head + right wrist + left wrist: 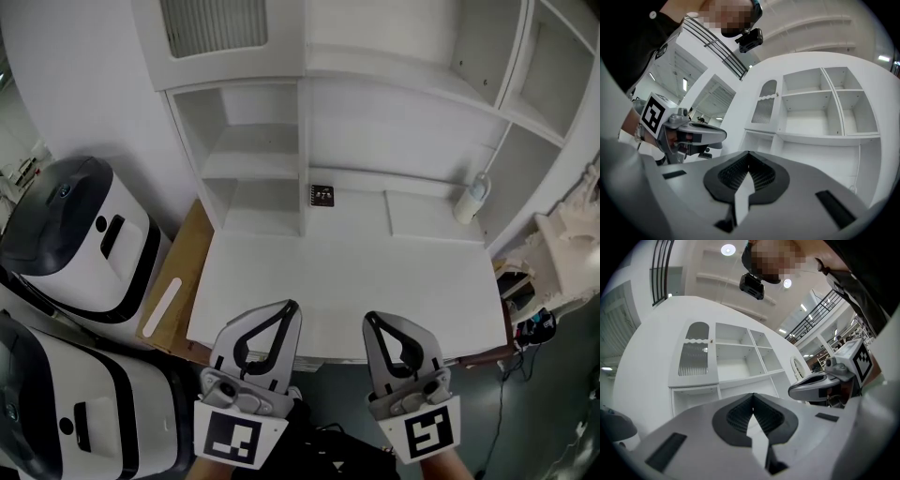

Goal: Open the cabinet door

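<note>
The white cabinet has one closed door (214, 28) at its upper left, with an arched slatted panel. That door (696, 355) shows straight ahead in the left gripper view, a small knob (711, 341) on its right edge. In the right gripper view the door (765, 108) stands left of the open shelves (820, 108). My left gripper (292, 305) and right gripper (368, 318) hover side by side at the near edge of the desk top (347, 272), well short of the door. Both are shut, with nothing between the jaws.
Two white and black machines (80, 234) (66, 412) stand at the left beside a wooden board (178, 281). A white bottle (473, 199) and a small black item (322, 195) sit at the back of the desk. Cables lie at the right (534, 328).
</note>
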Demonstrator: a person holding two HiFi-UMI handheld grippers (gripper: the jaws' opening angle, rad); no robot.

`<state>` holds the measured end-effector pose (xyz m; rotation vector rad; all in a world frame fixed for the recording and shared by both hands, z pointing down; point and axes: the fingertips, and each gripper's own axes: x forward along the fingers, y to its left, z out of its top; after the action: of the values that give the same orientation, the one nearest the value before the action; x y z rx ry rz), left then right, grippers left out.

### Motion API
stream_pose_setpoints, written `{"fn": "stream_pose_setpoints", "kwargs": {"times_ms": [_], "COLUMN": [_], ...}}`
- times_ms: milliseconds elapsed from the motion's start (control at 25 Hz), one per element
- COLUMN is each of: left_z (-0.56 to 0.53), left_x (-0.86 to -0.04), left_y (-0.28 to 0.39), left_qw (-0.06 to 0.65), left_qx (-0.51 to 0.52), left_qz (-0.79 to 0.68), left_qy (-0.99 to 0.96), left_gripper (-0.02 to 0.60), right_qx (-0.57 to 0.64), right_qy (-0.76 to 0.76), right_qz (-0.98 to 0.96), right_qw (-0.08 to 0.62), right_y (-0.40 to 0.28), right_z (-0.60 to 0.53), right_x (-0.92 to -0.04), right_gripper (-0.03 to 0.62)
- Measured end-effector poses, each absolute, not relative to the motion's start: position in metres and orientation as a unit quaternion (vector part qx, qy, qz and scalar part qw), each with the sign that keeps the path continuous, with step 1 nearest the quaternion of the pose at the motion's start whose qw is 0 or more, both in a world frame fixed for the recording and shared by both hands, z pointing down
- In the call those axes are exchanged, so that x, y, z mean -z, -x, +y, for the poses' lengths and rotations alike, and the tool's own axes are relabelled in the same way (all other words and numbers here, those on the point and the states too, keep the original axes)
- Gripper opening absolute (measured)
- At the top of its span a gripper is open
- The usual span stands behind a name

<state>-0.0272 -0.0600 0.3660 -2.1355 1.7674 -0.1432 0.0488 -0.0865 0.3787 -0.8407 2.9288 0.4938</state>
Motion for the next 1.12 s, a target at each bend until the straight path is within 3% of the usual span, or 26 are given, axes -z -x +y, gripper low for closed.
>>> {"fn": "stream_pose_setpoints", "kwargs": {"times_ms": [560,1120], "left_z": [-0.137,-0.185], "left_x": [-0.331,-0.271], "left_y": [0.09,0.119], "left_qw": [0.19,0.254], "left_qx": [0.027,0.009], "left_qz": [0.631,0.609], "left_qy": [0.751,0.752], "left_gripper": [0.0,0.0], "right_qx": [-0.177,-0.204], "right_qy": [0.271,0.286], "right_qz": [0.944,0.932], "right_qw": [0.06,0.091], "right_y": [0.014,0.049], "right_z": [-0.152,-0.199], "right_x": [-0.334,-0.278], "right_gripper": [0.002,0.002]}}
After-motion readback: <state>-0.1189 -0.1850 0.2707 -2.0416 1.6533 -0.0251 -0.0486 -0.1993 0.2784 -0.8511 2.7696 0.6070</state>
